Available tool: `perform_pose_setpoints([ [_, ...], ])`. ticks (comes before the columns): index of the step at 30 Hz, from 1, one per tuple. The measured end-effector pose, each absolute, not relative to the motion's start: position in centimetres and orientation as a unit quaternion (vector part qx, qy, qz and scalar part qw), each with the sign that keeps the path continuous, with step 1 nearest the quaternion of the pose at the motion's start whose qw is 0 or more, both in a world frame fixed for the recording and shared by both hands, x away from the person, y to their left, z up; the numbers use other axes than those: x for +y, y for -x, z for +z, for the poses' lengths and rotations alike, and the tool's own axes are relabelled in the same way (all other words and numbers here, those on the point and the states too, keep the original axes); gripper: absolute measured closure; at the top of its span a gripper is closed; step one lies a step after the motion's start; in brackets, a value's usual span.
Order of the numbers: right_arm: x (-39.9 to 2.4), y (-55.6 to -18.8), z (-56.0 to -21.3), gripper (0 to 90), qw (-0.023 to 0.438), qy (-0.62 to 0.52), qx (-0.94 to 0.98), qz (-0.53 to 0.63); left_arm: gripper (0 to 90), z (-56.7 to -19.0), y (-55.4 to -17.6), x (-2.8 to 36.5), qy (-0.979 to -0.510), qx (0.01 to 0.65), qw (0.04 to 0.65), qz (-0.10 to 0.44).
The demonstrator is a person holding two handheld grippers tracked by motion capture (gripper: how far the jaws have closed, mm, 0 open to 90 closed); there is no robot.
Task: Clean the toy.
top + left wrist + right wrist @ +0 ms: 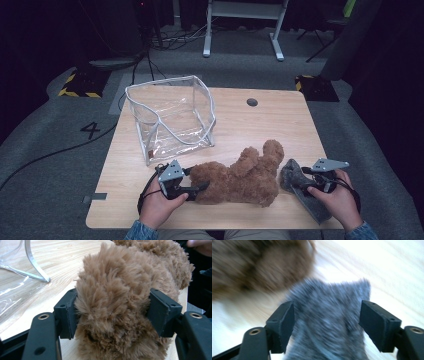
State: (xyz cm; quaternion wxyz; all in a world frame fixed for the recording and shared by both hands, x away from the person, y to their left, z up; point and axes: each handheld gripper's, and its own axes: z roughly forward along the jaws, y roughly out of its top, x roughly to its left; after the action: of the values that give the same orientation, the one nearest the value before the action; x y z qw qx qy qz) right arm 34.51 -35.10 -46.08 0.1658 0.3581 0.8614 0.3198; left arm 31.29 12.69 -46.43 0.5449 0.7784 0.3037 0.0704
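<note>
A brown teddy bear (240, 177) lies on its side near the front edge of the wooden table (280, 125). My left gripper (202, 186) comes at it from the left. In the left gripper view the two pads press into the bear's fur (112, 285), so my left gripper (112, 312) is shut on it. To the right of the bear lies a grey fuzzy cloth (290, 179). My right gripper (301, 176) hovers just over it. In the blurred right gripper view the jaws stand wide apart, clear of the cloth (327, 340), and my right gripper (327, 315) is open.
A clear plastic bag (170, 117) with white piping stands open at the table's back left; its corner (37, 272) is near the bear. A cable hole (252, 102) sits at the back. A white desk frame (245, 20) stands on the floor beyond.
</note>
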Motion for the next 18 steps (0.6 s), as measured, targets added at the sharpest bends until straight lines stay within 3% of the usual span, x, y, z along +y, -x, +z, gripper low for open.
perform_pose_setpoints([
  [4, -35.7, -35.2, -47.9, 31.6, 0.149, -0.375, 0.862, 0.307, 33.2, -46.6, -31.5, 12.7, -0.778, 0.301, 0.547, 0.064],
  [5, -35.8, -35.2, -48.2, 38.0, 0.143, -0.378, 0.862, 0.307, 33.2, -46.6, -31.6, 12.7, -0.778, 0.301, 0.547, 0.065],
  [7, -36.0, -35.4, -48.6, 41.7, 0.131, -0.381, 0.86, 0.314, 33.3, -46.6, -31.7, 12.7, -0.778, 0.3, 0.548, 0.068],
  [9, -36.0, -35.4, -48.3, 57.7, 0.119, -0.373, 0.865, 0.314, 33.8, -46.6, -31.7, 12.7, -0.779, 0.299, 0.547, 0.066],
  [12, -35.6, -35.3, -47.6, 67.8, 0.105, -0.358, 0.879, 0.297, 37.6, -46.5, -31.8, 12.7, -0.779, 0.296, 0.546, 0.083],
  [18, -34.4, -33.8, -42.8, 69.0, 0.132, -0.329, 0.864, 0.357, 38.7, -46.7, -32.1, 12.6, -0.776, 0.304, 0.548, 0.074],
])
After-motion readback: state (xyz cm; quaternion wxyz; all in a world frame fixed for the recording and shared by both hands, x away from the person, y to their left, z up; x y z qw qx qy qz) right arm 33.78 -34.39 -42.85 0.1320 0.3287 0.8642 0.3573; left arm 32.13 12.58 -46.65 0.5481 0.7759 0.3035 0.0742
